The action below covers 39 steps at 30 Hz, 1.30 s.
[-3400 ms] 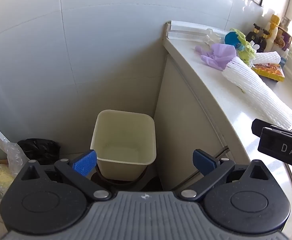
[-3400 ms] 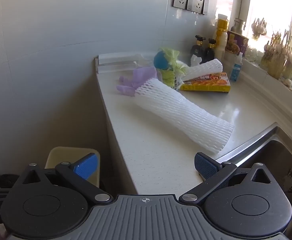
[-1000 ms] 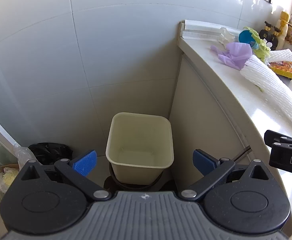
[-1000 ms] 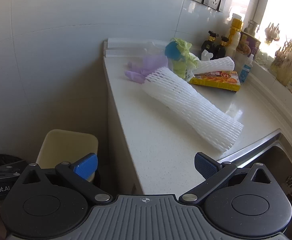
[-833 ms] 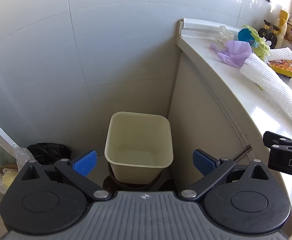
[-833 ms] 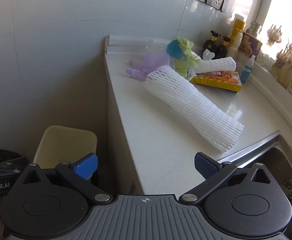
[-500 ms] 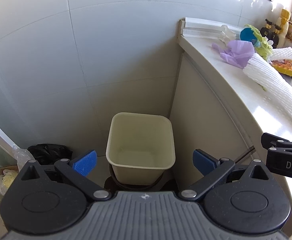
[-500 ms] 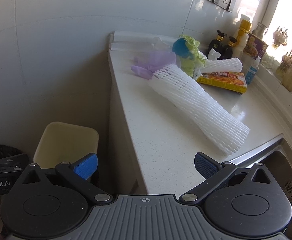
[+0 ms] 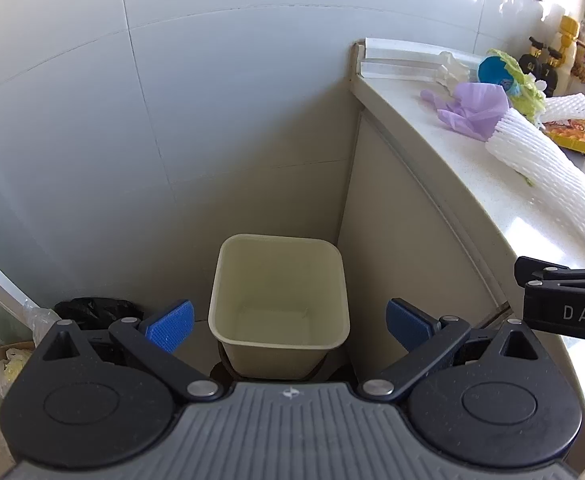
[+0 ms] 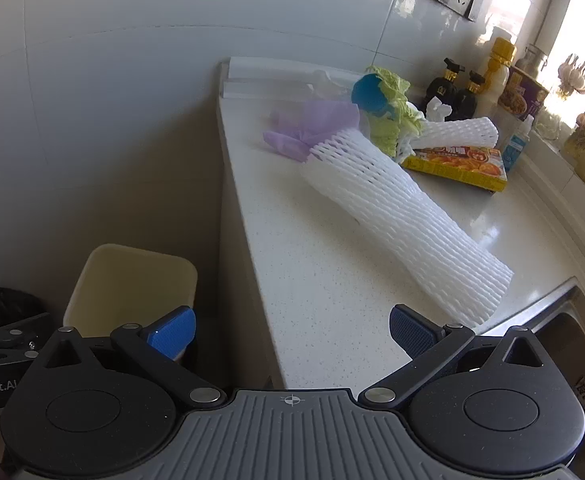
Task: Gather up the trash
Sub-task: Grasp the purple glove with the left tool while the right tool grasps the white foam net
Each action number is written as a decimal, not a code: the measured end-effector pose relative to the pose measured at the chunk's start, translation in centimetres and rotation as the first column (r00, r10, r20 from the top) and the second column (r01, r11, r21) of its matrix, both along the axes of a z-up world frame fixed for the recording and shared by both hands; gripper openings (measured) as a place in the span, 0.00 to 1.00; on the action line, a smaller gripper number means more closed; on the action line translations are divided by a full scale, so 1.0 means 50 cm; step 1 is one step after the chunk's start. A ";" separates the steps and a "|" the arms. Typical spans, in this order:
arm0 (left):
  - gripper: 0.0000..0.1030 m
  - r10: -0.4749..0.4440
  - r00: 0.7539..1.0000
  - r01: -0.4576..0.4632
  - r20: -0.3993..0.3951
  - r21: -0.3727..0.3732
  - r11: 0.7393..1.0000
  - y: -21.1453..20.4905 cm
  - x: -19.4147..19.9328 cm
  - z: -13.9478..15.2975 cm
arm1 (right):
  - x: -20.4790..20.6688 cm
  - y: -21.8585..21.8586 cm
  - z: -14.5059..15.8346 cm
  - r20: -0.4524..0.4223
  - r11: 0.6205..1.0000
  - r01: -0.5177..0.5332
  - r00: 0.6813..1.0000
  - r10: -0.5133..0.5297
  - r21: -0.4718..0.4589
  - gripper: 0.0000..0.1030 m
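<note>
Each gripper is black plastic: a ribbed grey-black centre plate with a small crosshair mark, flanked by two round discs with triangular cut-outs. Silver pivot screws join angled black link bars to blue, fine-textured pads [image 9: 167, 326]. The left gripper [image 9: 288, 324] and right gripper [image 10: 290, 330] look alike. White lettering "DAS" and "Robot.AI" shows on the side bodies

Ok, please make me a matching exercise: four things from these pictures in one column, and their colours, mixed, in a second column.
Things:
1. bin
2. foam net sleeve
3. crumpled bag
4. flat packet

Colours:
A. purple
B. yellow and orange
C. cream
D. white

Pairs: 1-C, 2-D, 3-A, 4-B
</note>
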<state>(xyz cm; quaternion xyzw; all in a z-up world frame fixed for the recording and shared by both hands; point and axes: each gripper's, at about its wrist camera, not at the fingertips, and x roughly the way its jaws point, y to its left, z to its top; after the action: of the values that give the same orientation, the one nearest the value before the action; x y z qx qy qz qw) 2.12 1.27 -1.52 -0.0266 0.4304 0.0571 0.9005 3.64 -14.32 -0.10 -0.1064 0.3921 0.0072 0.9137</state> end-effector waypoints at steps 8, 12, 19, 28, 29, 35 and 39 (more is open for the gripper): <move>1.00 -0.023 0.992 0.016 0.126 0.060 0.998 -0.019 0.038 0.035 | 0.039 -0.037 0.068 0.083 1.000 -0.014 0.996 0.012 0.026 1.00; 1.00 -0.080 0.979 0.065 0.185 0.087 0.994 -0.036 0.068 0.044 | 0.068 -0.067 0.097 0.164 0.999 -0.035 0.986 0.029 0.033 1.00; 1.00 -0.290 0.902 0.294 0.320 0.037 0.955 -0.070 0.128 0.053 | 0.159 -0.146 0.077 0.164 0.975 -0.151 0.979 0.124 0.161 1.00; 0.99 -0.431 0.861 0.433 0.269 0.055 0.900 -0.111 0.243 0.040 | 0.227 -0.173 0.007 0.068 0.983 -0.180 0.982 0.177 0.035 1.00; 0.97 -0.434 0.862 0.436 0.260 0.055 0.898 -0.115 0.255 0.037 | 0.230 -0.175 -0.003 0.058 0.984 -0.179 0.982 0.177 0.026 1.00; 0.90 -0.467 0.854 0.478 0.230 0.008 0.878 -0.139 0.321 0.026 | 0.258 -0.187 -0.032 -0.018 0.990 -0.138 0.990 0.138 0.035 1.00; 0.84 -0.502 0.828 0.520 0.250 -0.008 0.854 -0.158 0.355 0.018 | 0.264 -0.201 -0.052 -0.014 0.994 -0.102 0.995 0.103 0.043 0.99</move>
<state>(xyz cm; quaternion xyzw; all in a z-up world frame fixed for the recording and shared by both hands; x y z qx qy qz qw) 19.85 -6.63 -0.63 0.0486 0.3120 -0.2058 0.9263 16.86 -24.35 -2.67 -0.1068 0.3934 0.0633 0.9109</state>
